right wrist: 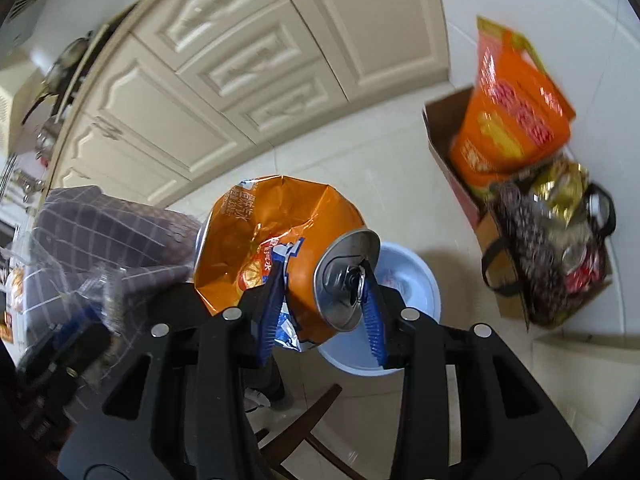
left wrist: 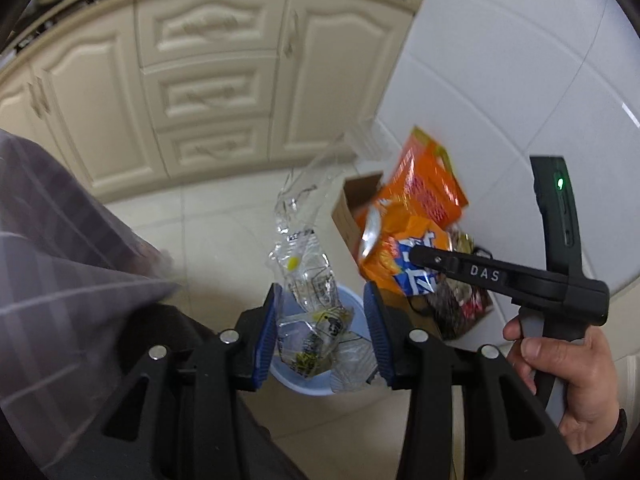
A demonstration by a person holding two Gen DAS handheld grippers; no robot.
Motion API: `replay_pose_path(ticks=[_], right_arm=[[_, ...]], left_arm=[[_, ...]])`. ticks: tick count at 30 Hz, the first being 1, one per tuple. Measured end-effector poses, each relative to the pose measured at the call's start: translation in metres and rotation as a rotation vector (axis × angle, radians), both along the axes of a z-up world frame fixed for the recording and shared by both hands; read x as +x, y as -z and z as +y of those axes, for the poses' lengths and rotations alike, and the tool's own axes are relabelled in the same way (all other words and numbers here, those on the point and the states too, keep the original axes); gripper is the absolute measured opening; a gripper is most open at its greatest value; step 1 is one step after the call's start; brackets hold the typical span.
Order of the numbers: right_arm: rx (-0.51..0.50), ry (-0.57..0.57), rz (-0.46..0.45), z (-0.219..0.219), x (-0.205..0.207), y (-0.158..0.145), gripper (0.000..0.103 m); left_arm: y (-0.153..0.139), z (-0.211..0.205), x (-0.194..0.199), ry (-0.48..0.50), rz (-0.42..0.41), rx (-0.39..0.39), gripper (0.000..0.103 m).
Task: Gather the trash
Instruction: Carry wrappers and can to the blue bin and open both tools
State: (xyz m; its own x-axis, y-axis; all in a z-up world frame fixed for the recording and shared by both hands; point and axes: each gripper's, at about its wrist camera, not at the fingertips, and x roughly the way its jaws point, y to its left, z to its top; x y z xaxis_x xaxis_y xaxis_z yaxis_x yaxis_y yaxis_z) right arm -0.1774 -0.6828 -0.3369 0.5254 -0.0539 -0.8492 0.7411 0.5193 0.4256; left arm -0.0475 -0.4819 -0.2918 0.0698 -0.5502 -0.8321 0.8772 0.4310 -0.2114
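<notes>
Right wrist view: right gripper [right wrist: 322, 300] clamps crushed can [right wrist: 280, 252]; blue bin [right wrist: 416, 280] below, 1 o'clock. Left gripper [left wrist: 324, 336] pinches clear wrapper [left wrist: 308, 276].

"DAS" on right hand-held gripper [left wrist: 416, 258] finger; crushed can [right wrist: 280, 256] print blurred, perhaps Chinese.

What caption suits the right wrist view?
Right gripper holds a crushed orange can above a pale blue bin.

Left gripper [left wrist: 324, 332] pointing down, blue pads [left wrist: 266, 340] apart with the clear plastic wrapper [left wrist: 308, 280] between them, grip unclear. Right gripper [right wrist: 324, 308] angled down, pads [right wrist: 270, 312] clamped on the crushed orange can [right wrist: 280, 240]. Right hand [left wrist: 568, 376] wraps its handle, fingers curled.
</notes>
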Motion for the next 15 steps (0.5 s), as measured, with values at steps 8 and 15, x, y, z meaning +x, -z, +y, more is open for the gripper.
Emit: replay_pose_path(ticks=[8,15], right_arm=[[0.098,0.075,0.019,-0.010,-0.005,0.035,0.080],[0.056,0.089,0.029,-0.008,-0.007,0.023,0.096]], left_arm=[[0.040,-0.018,0.006,0.027,0.062,0.056,0.086],[0.026,-0.009,0.017,-0.030,0.011,0.042,0.089]])
